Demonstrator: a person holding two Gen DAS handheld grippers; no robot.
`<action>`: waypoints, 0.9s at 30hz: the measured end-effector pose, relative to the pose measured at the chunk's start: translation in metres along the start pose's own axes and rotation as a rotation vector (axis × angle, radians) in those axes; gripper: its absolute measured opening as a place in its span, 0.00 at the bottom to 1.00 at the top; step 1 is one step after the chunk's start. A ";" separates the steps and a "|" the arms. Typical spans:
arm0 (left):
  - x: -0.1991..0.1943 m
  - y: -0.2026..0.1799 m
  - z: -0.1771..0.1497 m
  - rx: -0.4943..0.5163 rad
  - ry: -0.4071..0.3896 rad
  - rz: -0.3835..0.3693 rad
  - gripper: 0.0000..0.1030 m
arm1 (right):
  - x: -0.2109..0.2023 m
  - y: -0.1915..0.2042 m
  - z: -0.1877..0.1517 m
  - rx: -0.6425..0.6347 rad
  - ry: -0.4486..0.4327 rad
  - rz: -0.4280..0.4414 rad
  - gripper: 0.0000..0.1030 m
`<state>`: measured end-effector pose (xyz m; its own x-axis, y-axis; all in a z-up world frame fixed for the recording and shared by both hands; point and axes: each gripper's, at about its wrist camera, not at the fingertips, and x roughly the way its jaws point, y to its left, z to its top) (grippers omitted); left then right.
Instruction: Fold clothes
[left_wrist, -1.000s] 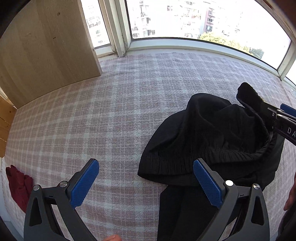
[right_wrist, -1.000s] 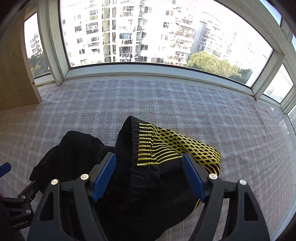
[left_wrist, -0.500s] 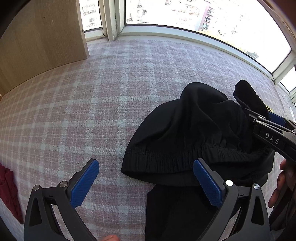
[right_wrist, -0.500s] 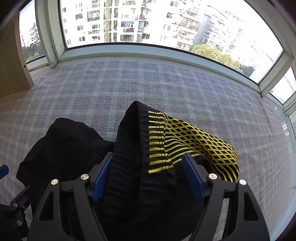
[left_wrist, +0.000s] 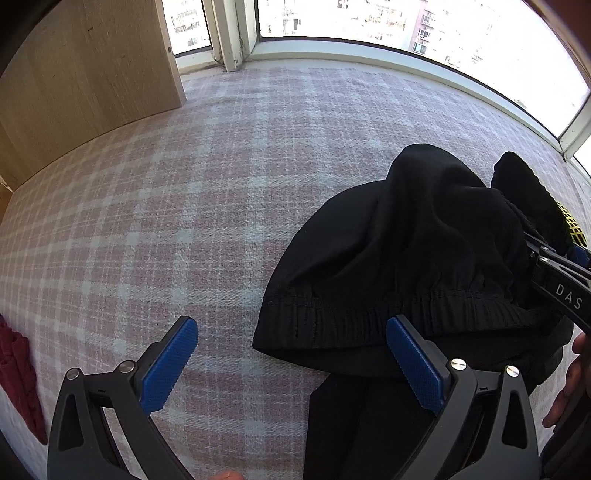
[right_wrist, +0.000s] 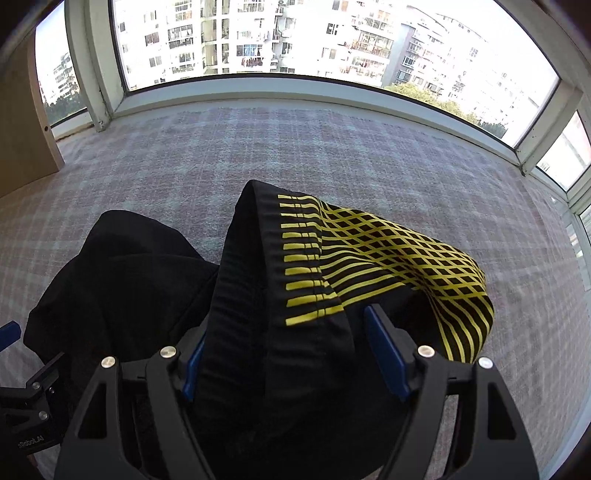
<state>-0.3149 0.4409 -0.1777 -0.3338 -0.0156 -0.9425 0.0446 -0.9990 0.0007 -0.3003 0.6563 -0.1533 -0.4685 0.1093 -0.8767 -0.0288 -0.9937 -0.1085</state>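
A crumpled black garment (left_wrist: 406, 251) with an elastic waistband lies on the pink plaid cover (left_wrist: 184, 203). My left gripper (left_wrist: 291, 328) is open above the garment's left edge; its right finger hangs over the waistband and its left finger over bare cover. In the right wrist view, a black fold with a yellow lattice print (right_wrist: 388, 258) rises between the fingers of my right gripper (right_wrist: 284, 328). Its jaws are opening: a gap shows at the right pad, while fabric hides the left pad. The right gripper's body (left_wrist: 554, 280) shows at the garment's right side.
A dark red cloth (left_wrist: 14, 369) lies at the left edge of the cover. A wooden panel (left_wrist: 85, 74) stands at the far left. Window frames (right_wrist: 295, 92) bound the far side. A hand (left_wrist: 569, 387) shows at the right edge.
Both grippers have sunk closer to the garment, which now fills more of each view. The black and yellow fold sits deeper between the right fingers, which stand slightly wider.
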 end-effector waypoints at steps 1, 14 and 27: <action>0.002 -0.001 0.000 -0.004 0.000 0.000 1.00 | 0.001 -0.002 -0.002 0.008 0.000 0.003 0.76; 0.029 -0.003 -0.050 -0.056 -0.042 -0.040 1.00 | 0.023 -0.019 -0.040 0.077 0.044 0.014 0.89; 0.038 0.007 -0.054 -0.021 -0.114 0.000 1.00 | 0.029 -0.016 -0.005 0.077 0.023 0.023 0.89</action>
<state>-0.2769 0.4352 -0.2313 -0.4384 -0.0214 -0.8985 0.0636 -0.9979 -0.0073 -0.3089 0.6756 -0.1789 -0.4497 0.0865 -0.8890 -0.0866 -0.9948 -0.0530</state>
